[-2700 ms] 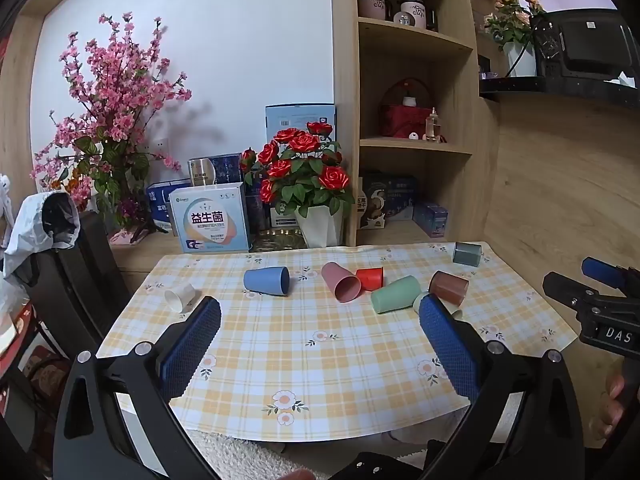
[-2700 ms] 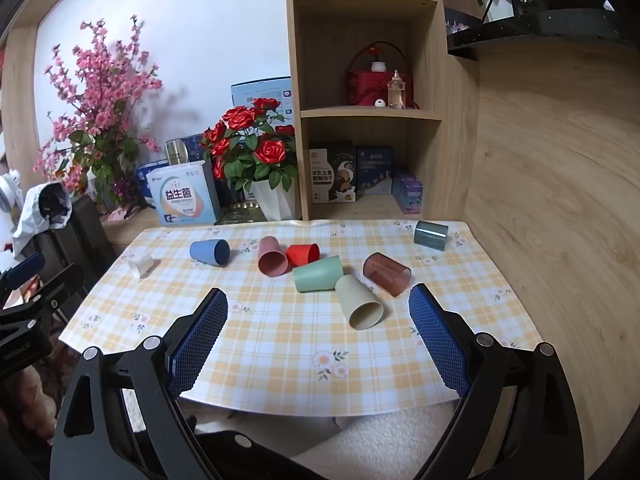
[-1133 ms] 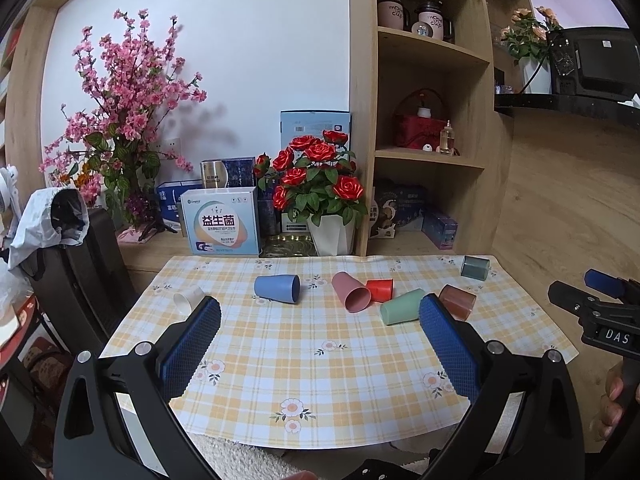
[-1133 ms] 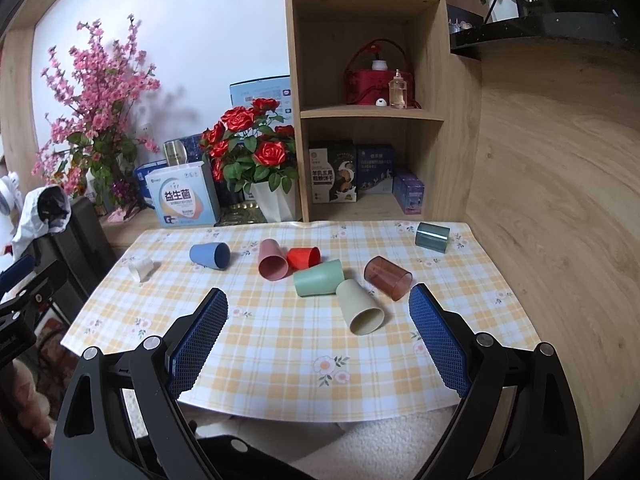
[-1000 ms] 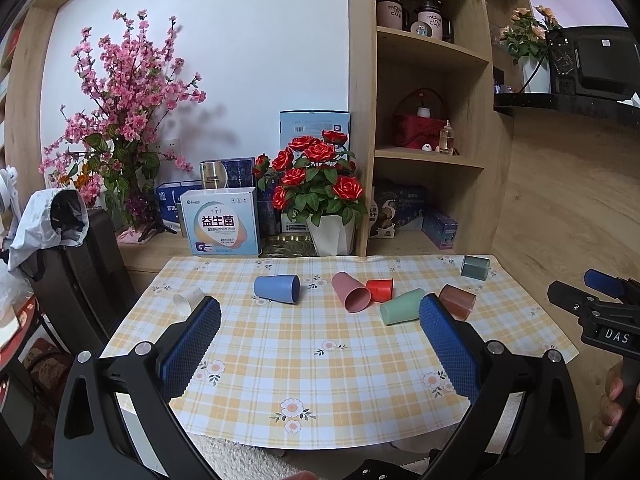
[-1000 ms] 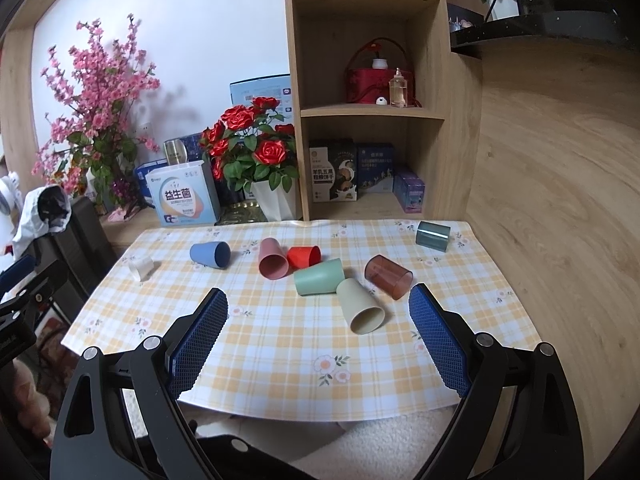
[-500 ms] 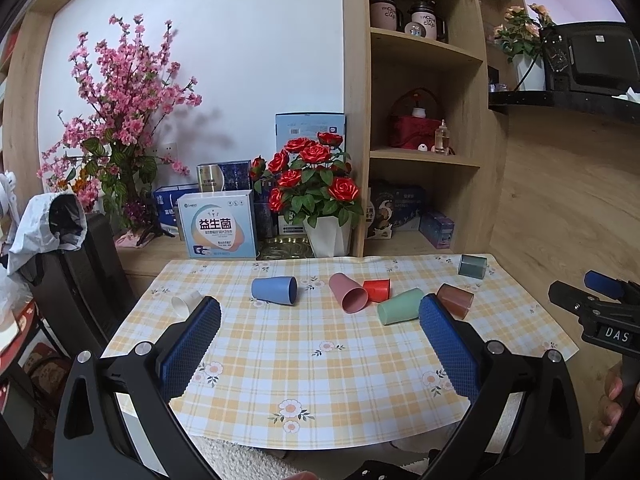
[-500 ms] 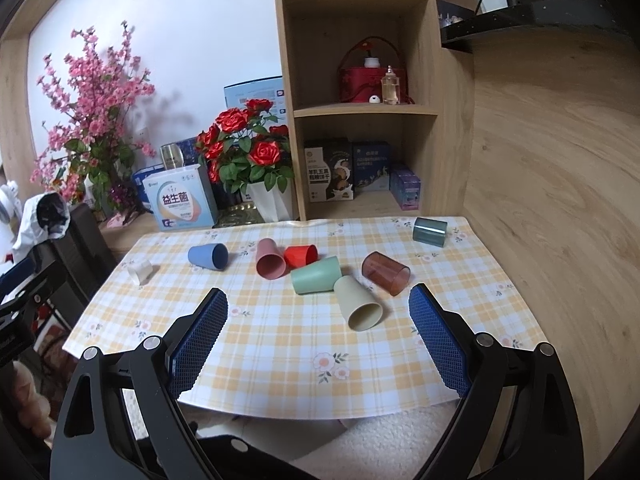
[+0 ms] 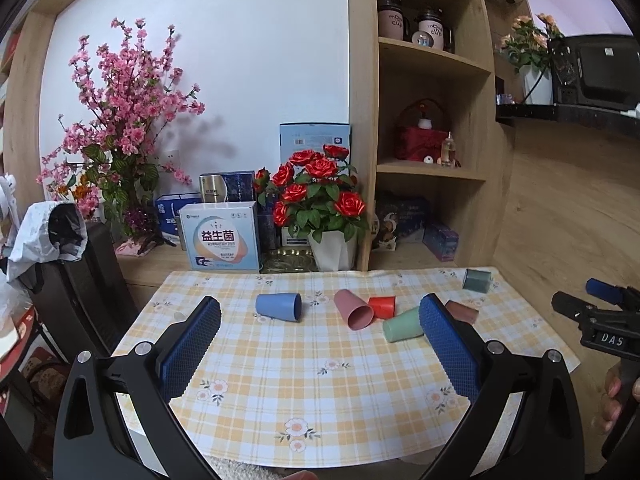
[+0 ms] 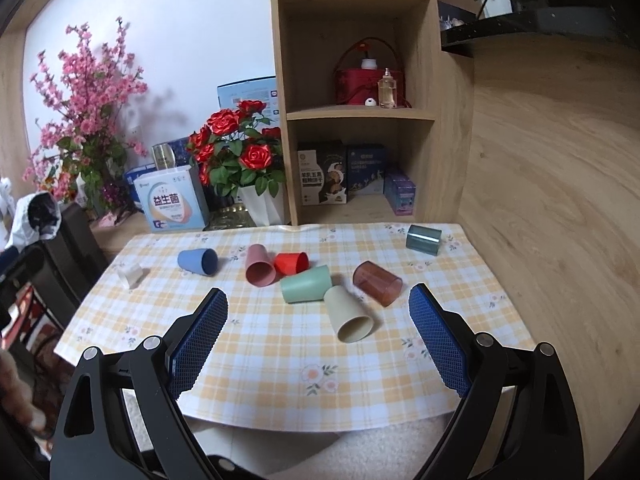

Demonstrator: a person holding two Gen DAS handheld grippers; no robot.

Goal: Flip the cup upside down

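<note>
Several cups lie on their sides on a yellow checked tablecloth (image 10: 280,344): a blue cup (image 10: 197,262), pink cup (image 10: 260,266), red cup (image 10: 292,263), green cup (image 10: 306,285), beige cup (image 10: 348,314), brown clear cup (image 10: 377,278), teal cup (image 10: 423,239) and small white cup (image 10: 131,275). The blue cup (image 9: 279,307), pink cup (image 9: 354,309) and green cup (image 9: 402,325) also show in the left wrist view. My left gripper (image 9: 320,340) and right gripper (image 10: 318,332) are open and empty, held above the table's near edge.
A rose pot (image 10: 260,202), boxes (image 10: 172,204) and a wooden shelf unit (image 10: 360,120) stand behind the table. A pink blossom plant (image 9: 120,152) is at back left. A dark chair (image 9: 80,280) stands left of the table. A wood wall (image 10: 540,200) is on the right.
Both grippers have drifted slightly, so the table sits a little differently in each view. No cup has moved.
</note>
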